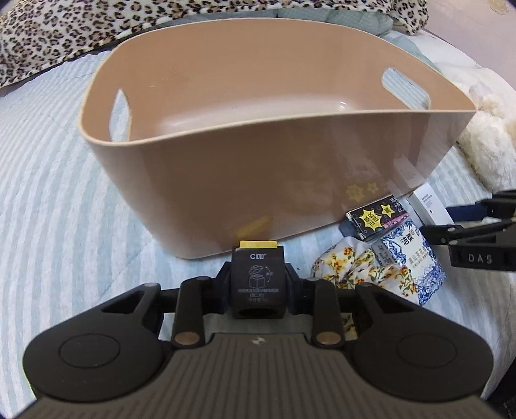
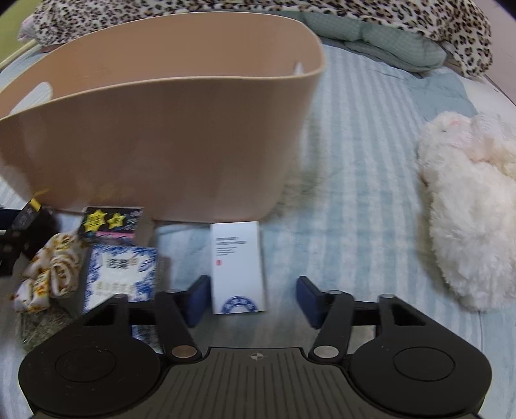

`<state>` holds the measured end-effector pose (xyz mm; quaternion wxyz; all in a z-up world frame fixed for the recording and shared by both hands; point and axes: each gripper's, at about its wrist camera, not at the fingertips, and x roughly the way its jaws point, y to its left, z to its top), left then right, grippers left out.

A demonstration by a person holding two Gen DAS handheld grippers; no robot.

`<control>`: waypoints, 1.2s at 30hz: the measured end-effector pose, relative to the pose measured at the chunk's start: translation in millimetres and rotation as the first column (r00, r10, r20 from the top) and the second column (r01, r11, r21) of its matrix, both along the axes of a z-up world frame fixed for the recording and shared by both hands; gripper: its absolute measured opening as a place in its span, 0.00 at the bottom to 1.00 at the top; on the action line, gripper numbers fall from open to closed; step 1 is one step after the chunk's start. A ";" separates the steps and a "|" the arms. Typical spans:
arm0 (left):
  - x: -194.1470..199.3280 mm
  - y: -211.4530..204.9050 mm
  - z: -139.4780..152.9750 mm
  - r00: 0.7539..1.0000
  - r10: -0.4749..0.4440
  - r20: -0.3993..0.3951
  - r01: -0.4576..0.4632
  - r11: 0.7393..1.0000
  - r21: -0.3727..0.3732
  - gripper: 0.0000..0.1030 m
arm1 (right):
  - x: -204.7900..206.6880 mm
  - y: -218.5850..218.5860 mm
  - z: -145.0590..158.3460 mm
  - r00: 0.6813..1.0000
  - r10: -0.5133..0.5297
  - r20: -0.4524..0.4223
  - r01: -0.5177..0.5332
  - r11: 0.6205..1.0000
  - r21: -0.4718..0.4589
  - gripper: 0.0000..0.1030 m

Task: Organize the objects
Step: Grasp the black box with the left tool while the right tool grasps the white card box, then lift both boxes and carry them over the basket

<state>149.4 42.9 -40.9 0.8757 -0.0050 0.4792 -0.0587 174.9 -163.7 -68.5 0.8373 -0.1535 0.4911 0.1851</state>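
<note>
A tan plastic basket [image 1: 225, 180] with handle cut-outs stands on the striped bed; it also shows in the right wrist view [image 2: 161, 138]. My left gripper [image 1: 257, 287] is shut on a small black box with a yellow end [image 1: 257, 277], held just in front of the basket's near wall. My right gripper [image 2: 253, 299] is open, its fingers either side of the near end of a white box [image 2: 237, 261] that lies flat on the bed. My right gripper shows at the right edge of the left wrist view [image 1: 477, 241].
Beside the basket lie a black box with yellow stars [image 2: 109, 222], a blue-and-white tissue pack [image 2: 119, 274] and a floral cloth [image 2: 51, 267]. A white plush toy [image 2: 471, 209] lies at the right. A leopard-print blanket [image 2: 419, 19] runs behind.
</note>
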 end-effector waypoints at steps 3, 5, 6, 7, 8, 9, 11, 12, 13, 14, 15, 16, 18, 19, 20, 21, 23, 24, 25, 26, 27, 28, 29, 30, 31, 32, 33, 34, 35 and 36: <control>-7.0 -1.8 7.2 1.000 0.006 0.004 -0.006 1.000 0.011 0.32 | -6.6 2.6 2.8 1.000 0.014 -0.010 -0.014 1.000 0.001 0.28; -12.9 1.3 12.7 1.000 0.012 0.015 -0.012 1.000 0.013 0.32 | -12.5 0.9 7.4 1.000 -0.009 -0.019 0.009 1.000 -0.004 0.28; -16.2 3.0 16.4 1.000 0.014 0.021 -0.014 1.000 0.012 0.32 | -15.4 0.1 9.8 1.000 -0.010 -0.024 0.010 1.000 0.009 0.28; -19.1 4.9 22.4 1.000 0.015 0.025 -0.015 1.000 0.010 0.32 | -19.6 -1.2 13.1 0.999 -0.010 -0.031 0.011 1.000 0.026 0.28; -22.7 6.2 27.1 0.999 0.014 0.030 -0.015 1.000 0.009 0.32 | -24.0 -2.8 16.8 0.999 -0.014 -0.033 0.015 0.999 0.036 0.28; -26.5 7.2 32.3 0.999 0.012 0.037 -0.012 1.000 0.010 0.32 | -27.3 -5.1 20.0 0.999 -0.018 -0.029 0.019 0.999 0.043 0.28; -34.4 7.8 43.4 0.998 0.004 0.061 -0.005 1.000 0.014 0.32 | -35.0 -9.3 29.9 0.999 -0.028 -0.017 0.029 0.997 0.069 0.28; -38.6 7.5 49.2 0.997 0.000 0.074 -0.001 1.000 0.016 0.32 | -39.2 -12.2 36.3 0.999 -0.036 -0.012 0.037 0.995 0.090 0.28; -41.8 6.6 54.8 0.996 -0.004 0.087 0.003 1.000 0.019 0.32 | -38.4 -15.2 40.7 0.999 -0.041 -0.007 0.042 0.993 0.107 0.28; -45.3 6.0 60.6 0.995 -0.010 0.099 0.008 1.000 0.020 0.32 | -42.0 -17.3 47.4 0.999 -0.045 0.002 0.044 0.991 0.124 0.28; -49.0 5.3 65.9 0.994 -0.015 0.109 0.013 1.000 0.021 0.32 | -43.8 -19.9 52.4 0.999 -0.046 0.013 0.043 0.989 0.140 0.28; -51.0 2.5 70.3 0.993 -0.017 0.117 0.015 1.000 0.020 0.32 | -46.6 -21.5 59.9 0.999 -0.046 0.027 0.041 0.987 0.153 0.28; -53.9 1.4 80.7 0.991 -0.016 0.129 0.014 1.000 0.014 0.32 | -51.0 -22.7 74.8 0.997 -0.045 0.055 0.034 0.984 0.176 0.28; -55.9 2.5 85.8 0.990 -0.015 0.138 0.014 1.000 0.010 0.32 | -53.2 -23.5 82.7 0.997 -0.044 0.069 0.031 0.981 0.189 0.28; -59.5 2.1 90.9 0.989 -0.016 0.149 0.015 1.000 0.009 0.32 | -55.7 -23.8 90.1 0.996 -0.043 0.081 0.026 0.979 0.201 0.28; -61.2 0.9 96.2 0.986 -0.018 0.163 0.016 1.000 0.012 0.32 | -57.0 -24.0 97.4 0.994 -0.040 0.097 0.019 0.977 0.214 0.28; -61.4 -0.5 107.0 0.980 -0.018 0.197 0.014 1.000 0.021 0.32 | -63.6 -24.3 111.9 0.991 -0.036 0.129 0.005 0.973 0.229 0.28; -62.3 0.8 113.7 0.977 -0.016 0.214 0.012 1.000 0.021 0.32 | -64.6 -24.6 119.9 0.989 -0.035 0.147 -0.001 0.971 0.238 0.28; -62.0 1.6 120.3 0.973 -0.014 0.230 0.011 1.000 0.017 0.32 | -64.0 -24.9 127.0 0.987 -0.035 0.160 -0.005 0.969 0.247 0.28; -60.1 1.4 126.0 0.970 -0.012 0.245 0.009 1.000 0.012 0.32 | -63.3 -24.8 133.5 0.985 -0.036 0.171 -0.009 0.967 0.256 0.28; -58.2 2.2 132.5 0.966 -0.010 0.259 0.008 1.000 0.010 0.32 | -62.4 -24.5 140.0 0.982 -0.036 0.184 -0.015 0.964 0.267 0.28; -55.5 1.9 138.2 0.962 -0.010 0.274 0.008 1.000 0.010 0.32 | -59.4 -24.3 144.9 0.980 -0.035 0.194 -0.020 0.961 0.275 0.28; -52.2 1.8 144.2 0.957 -0.012 0.289 0.009 1.000 0.012 0.32 | -57.1 -23.6 149.7 0.978 -0.035 0.205 -0.025 0.959 0.281 0.28; -48.5 1.7 150.1 0.953 -0.012 0.304 0.007 1.000 0.016 0.32 | -54.4 -22.2 154.7 0.976 -0.034 0.217 -0.031 0.957 0.288 0.28; -43.8 1.4 154.7 0.948 -0.012 0.317 0.005 1.000 0.022 0.32 | -52.4 -20.9 158.6 0.973 -0.034 0.227 -0.035 0.955 0.293 0.28; -38.9 1.5 159.3 0.944 -0.010 0.330 0.001 1.000 0.027 0.32 | -50.8 -19.1 162.5 0.971 -0.034 0.236 -0.039 0.954 0.298 0.28; -32.5 0.8 163.0 0.940 -0.005 0.341 -0.006 0.999 0.032 0.32 | -46.5 -16.9 166.1 0.969 -0.034 0.245 -0.043 0.952 0.302 0.28; -27.0 1.2 166.6 0.935 0.002 0.354 -0.015 0.999 0.036 0.32 | -42.8 -14.9 169.3 0.967 -0.034 0.253 -0.046 0.951 0.305 0.28; -20.4 0.7 168.5 0.932 0.008 0.362 -0.024 0.999 0.040 0.32 | -40.1 -12.7 171.7 0.965 -0.035 0.261 -0.050 0.950 0.309 0.28; -13.8 -0.5 170.0 0.931 0.012 0.365 -0.029 0.999 0.042 0.32 | -36.6 -10.0 172.5 0.963 -0.035 0.268 -0.052 0.949 0.312 0.28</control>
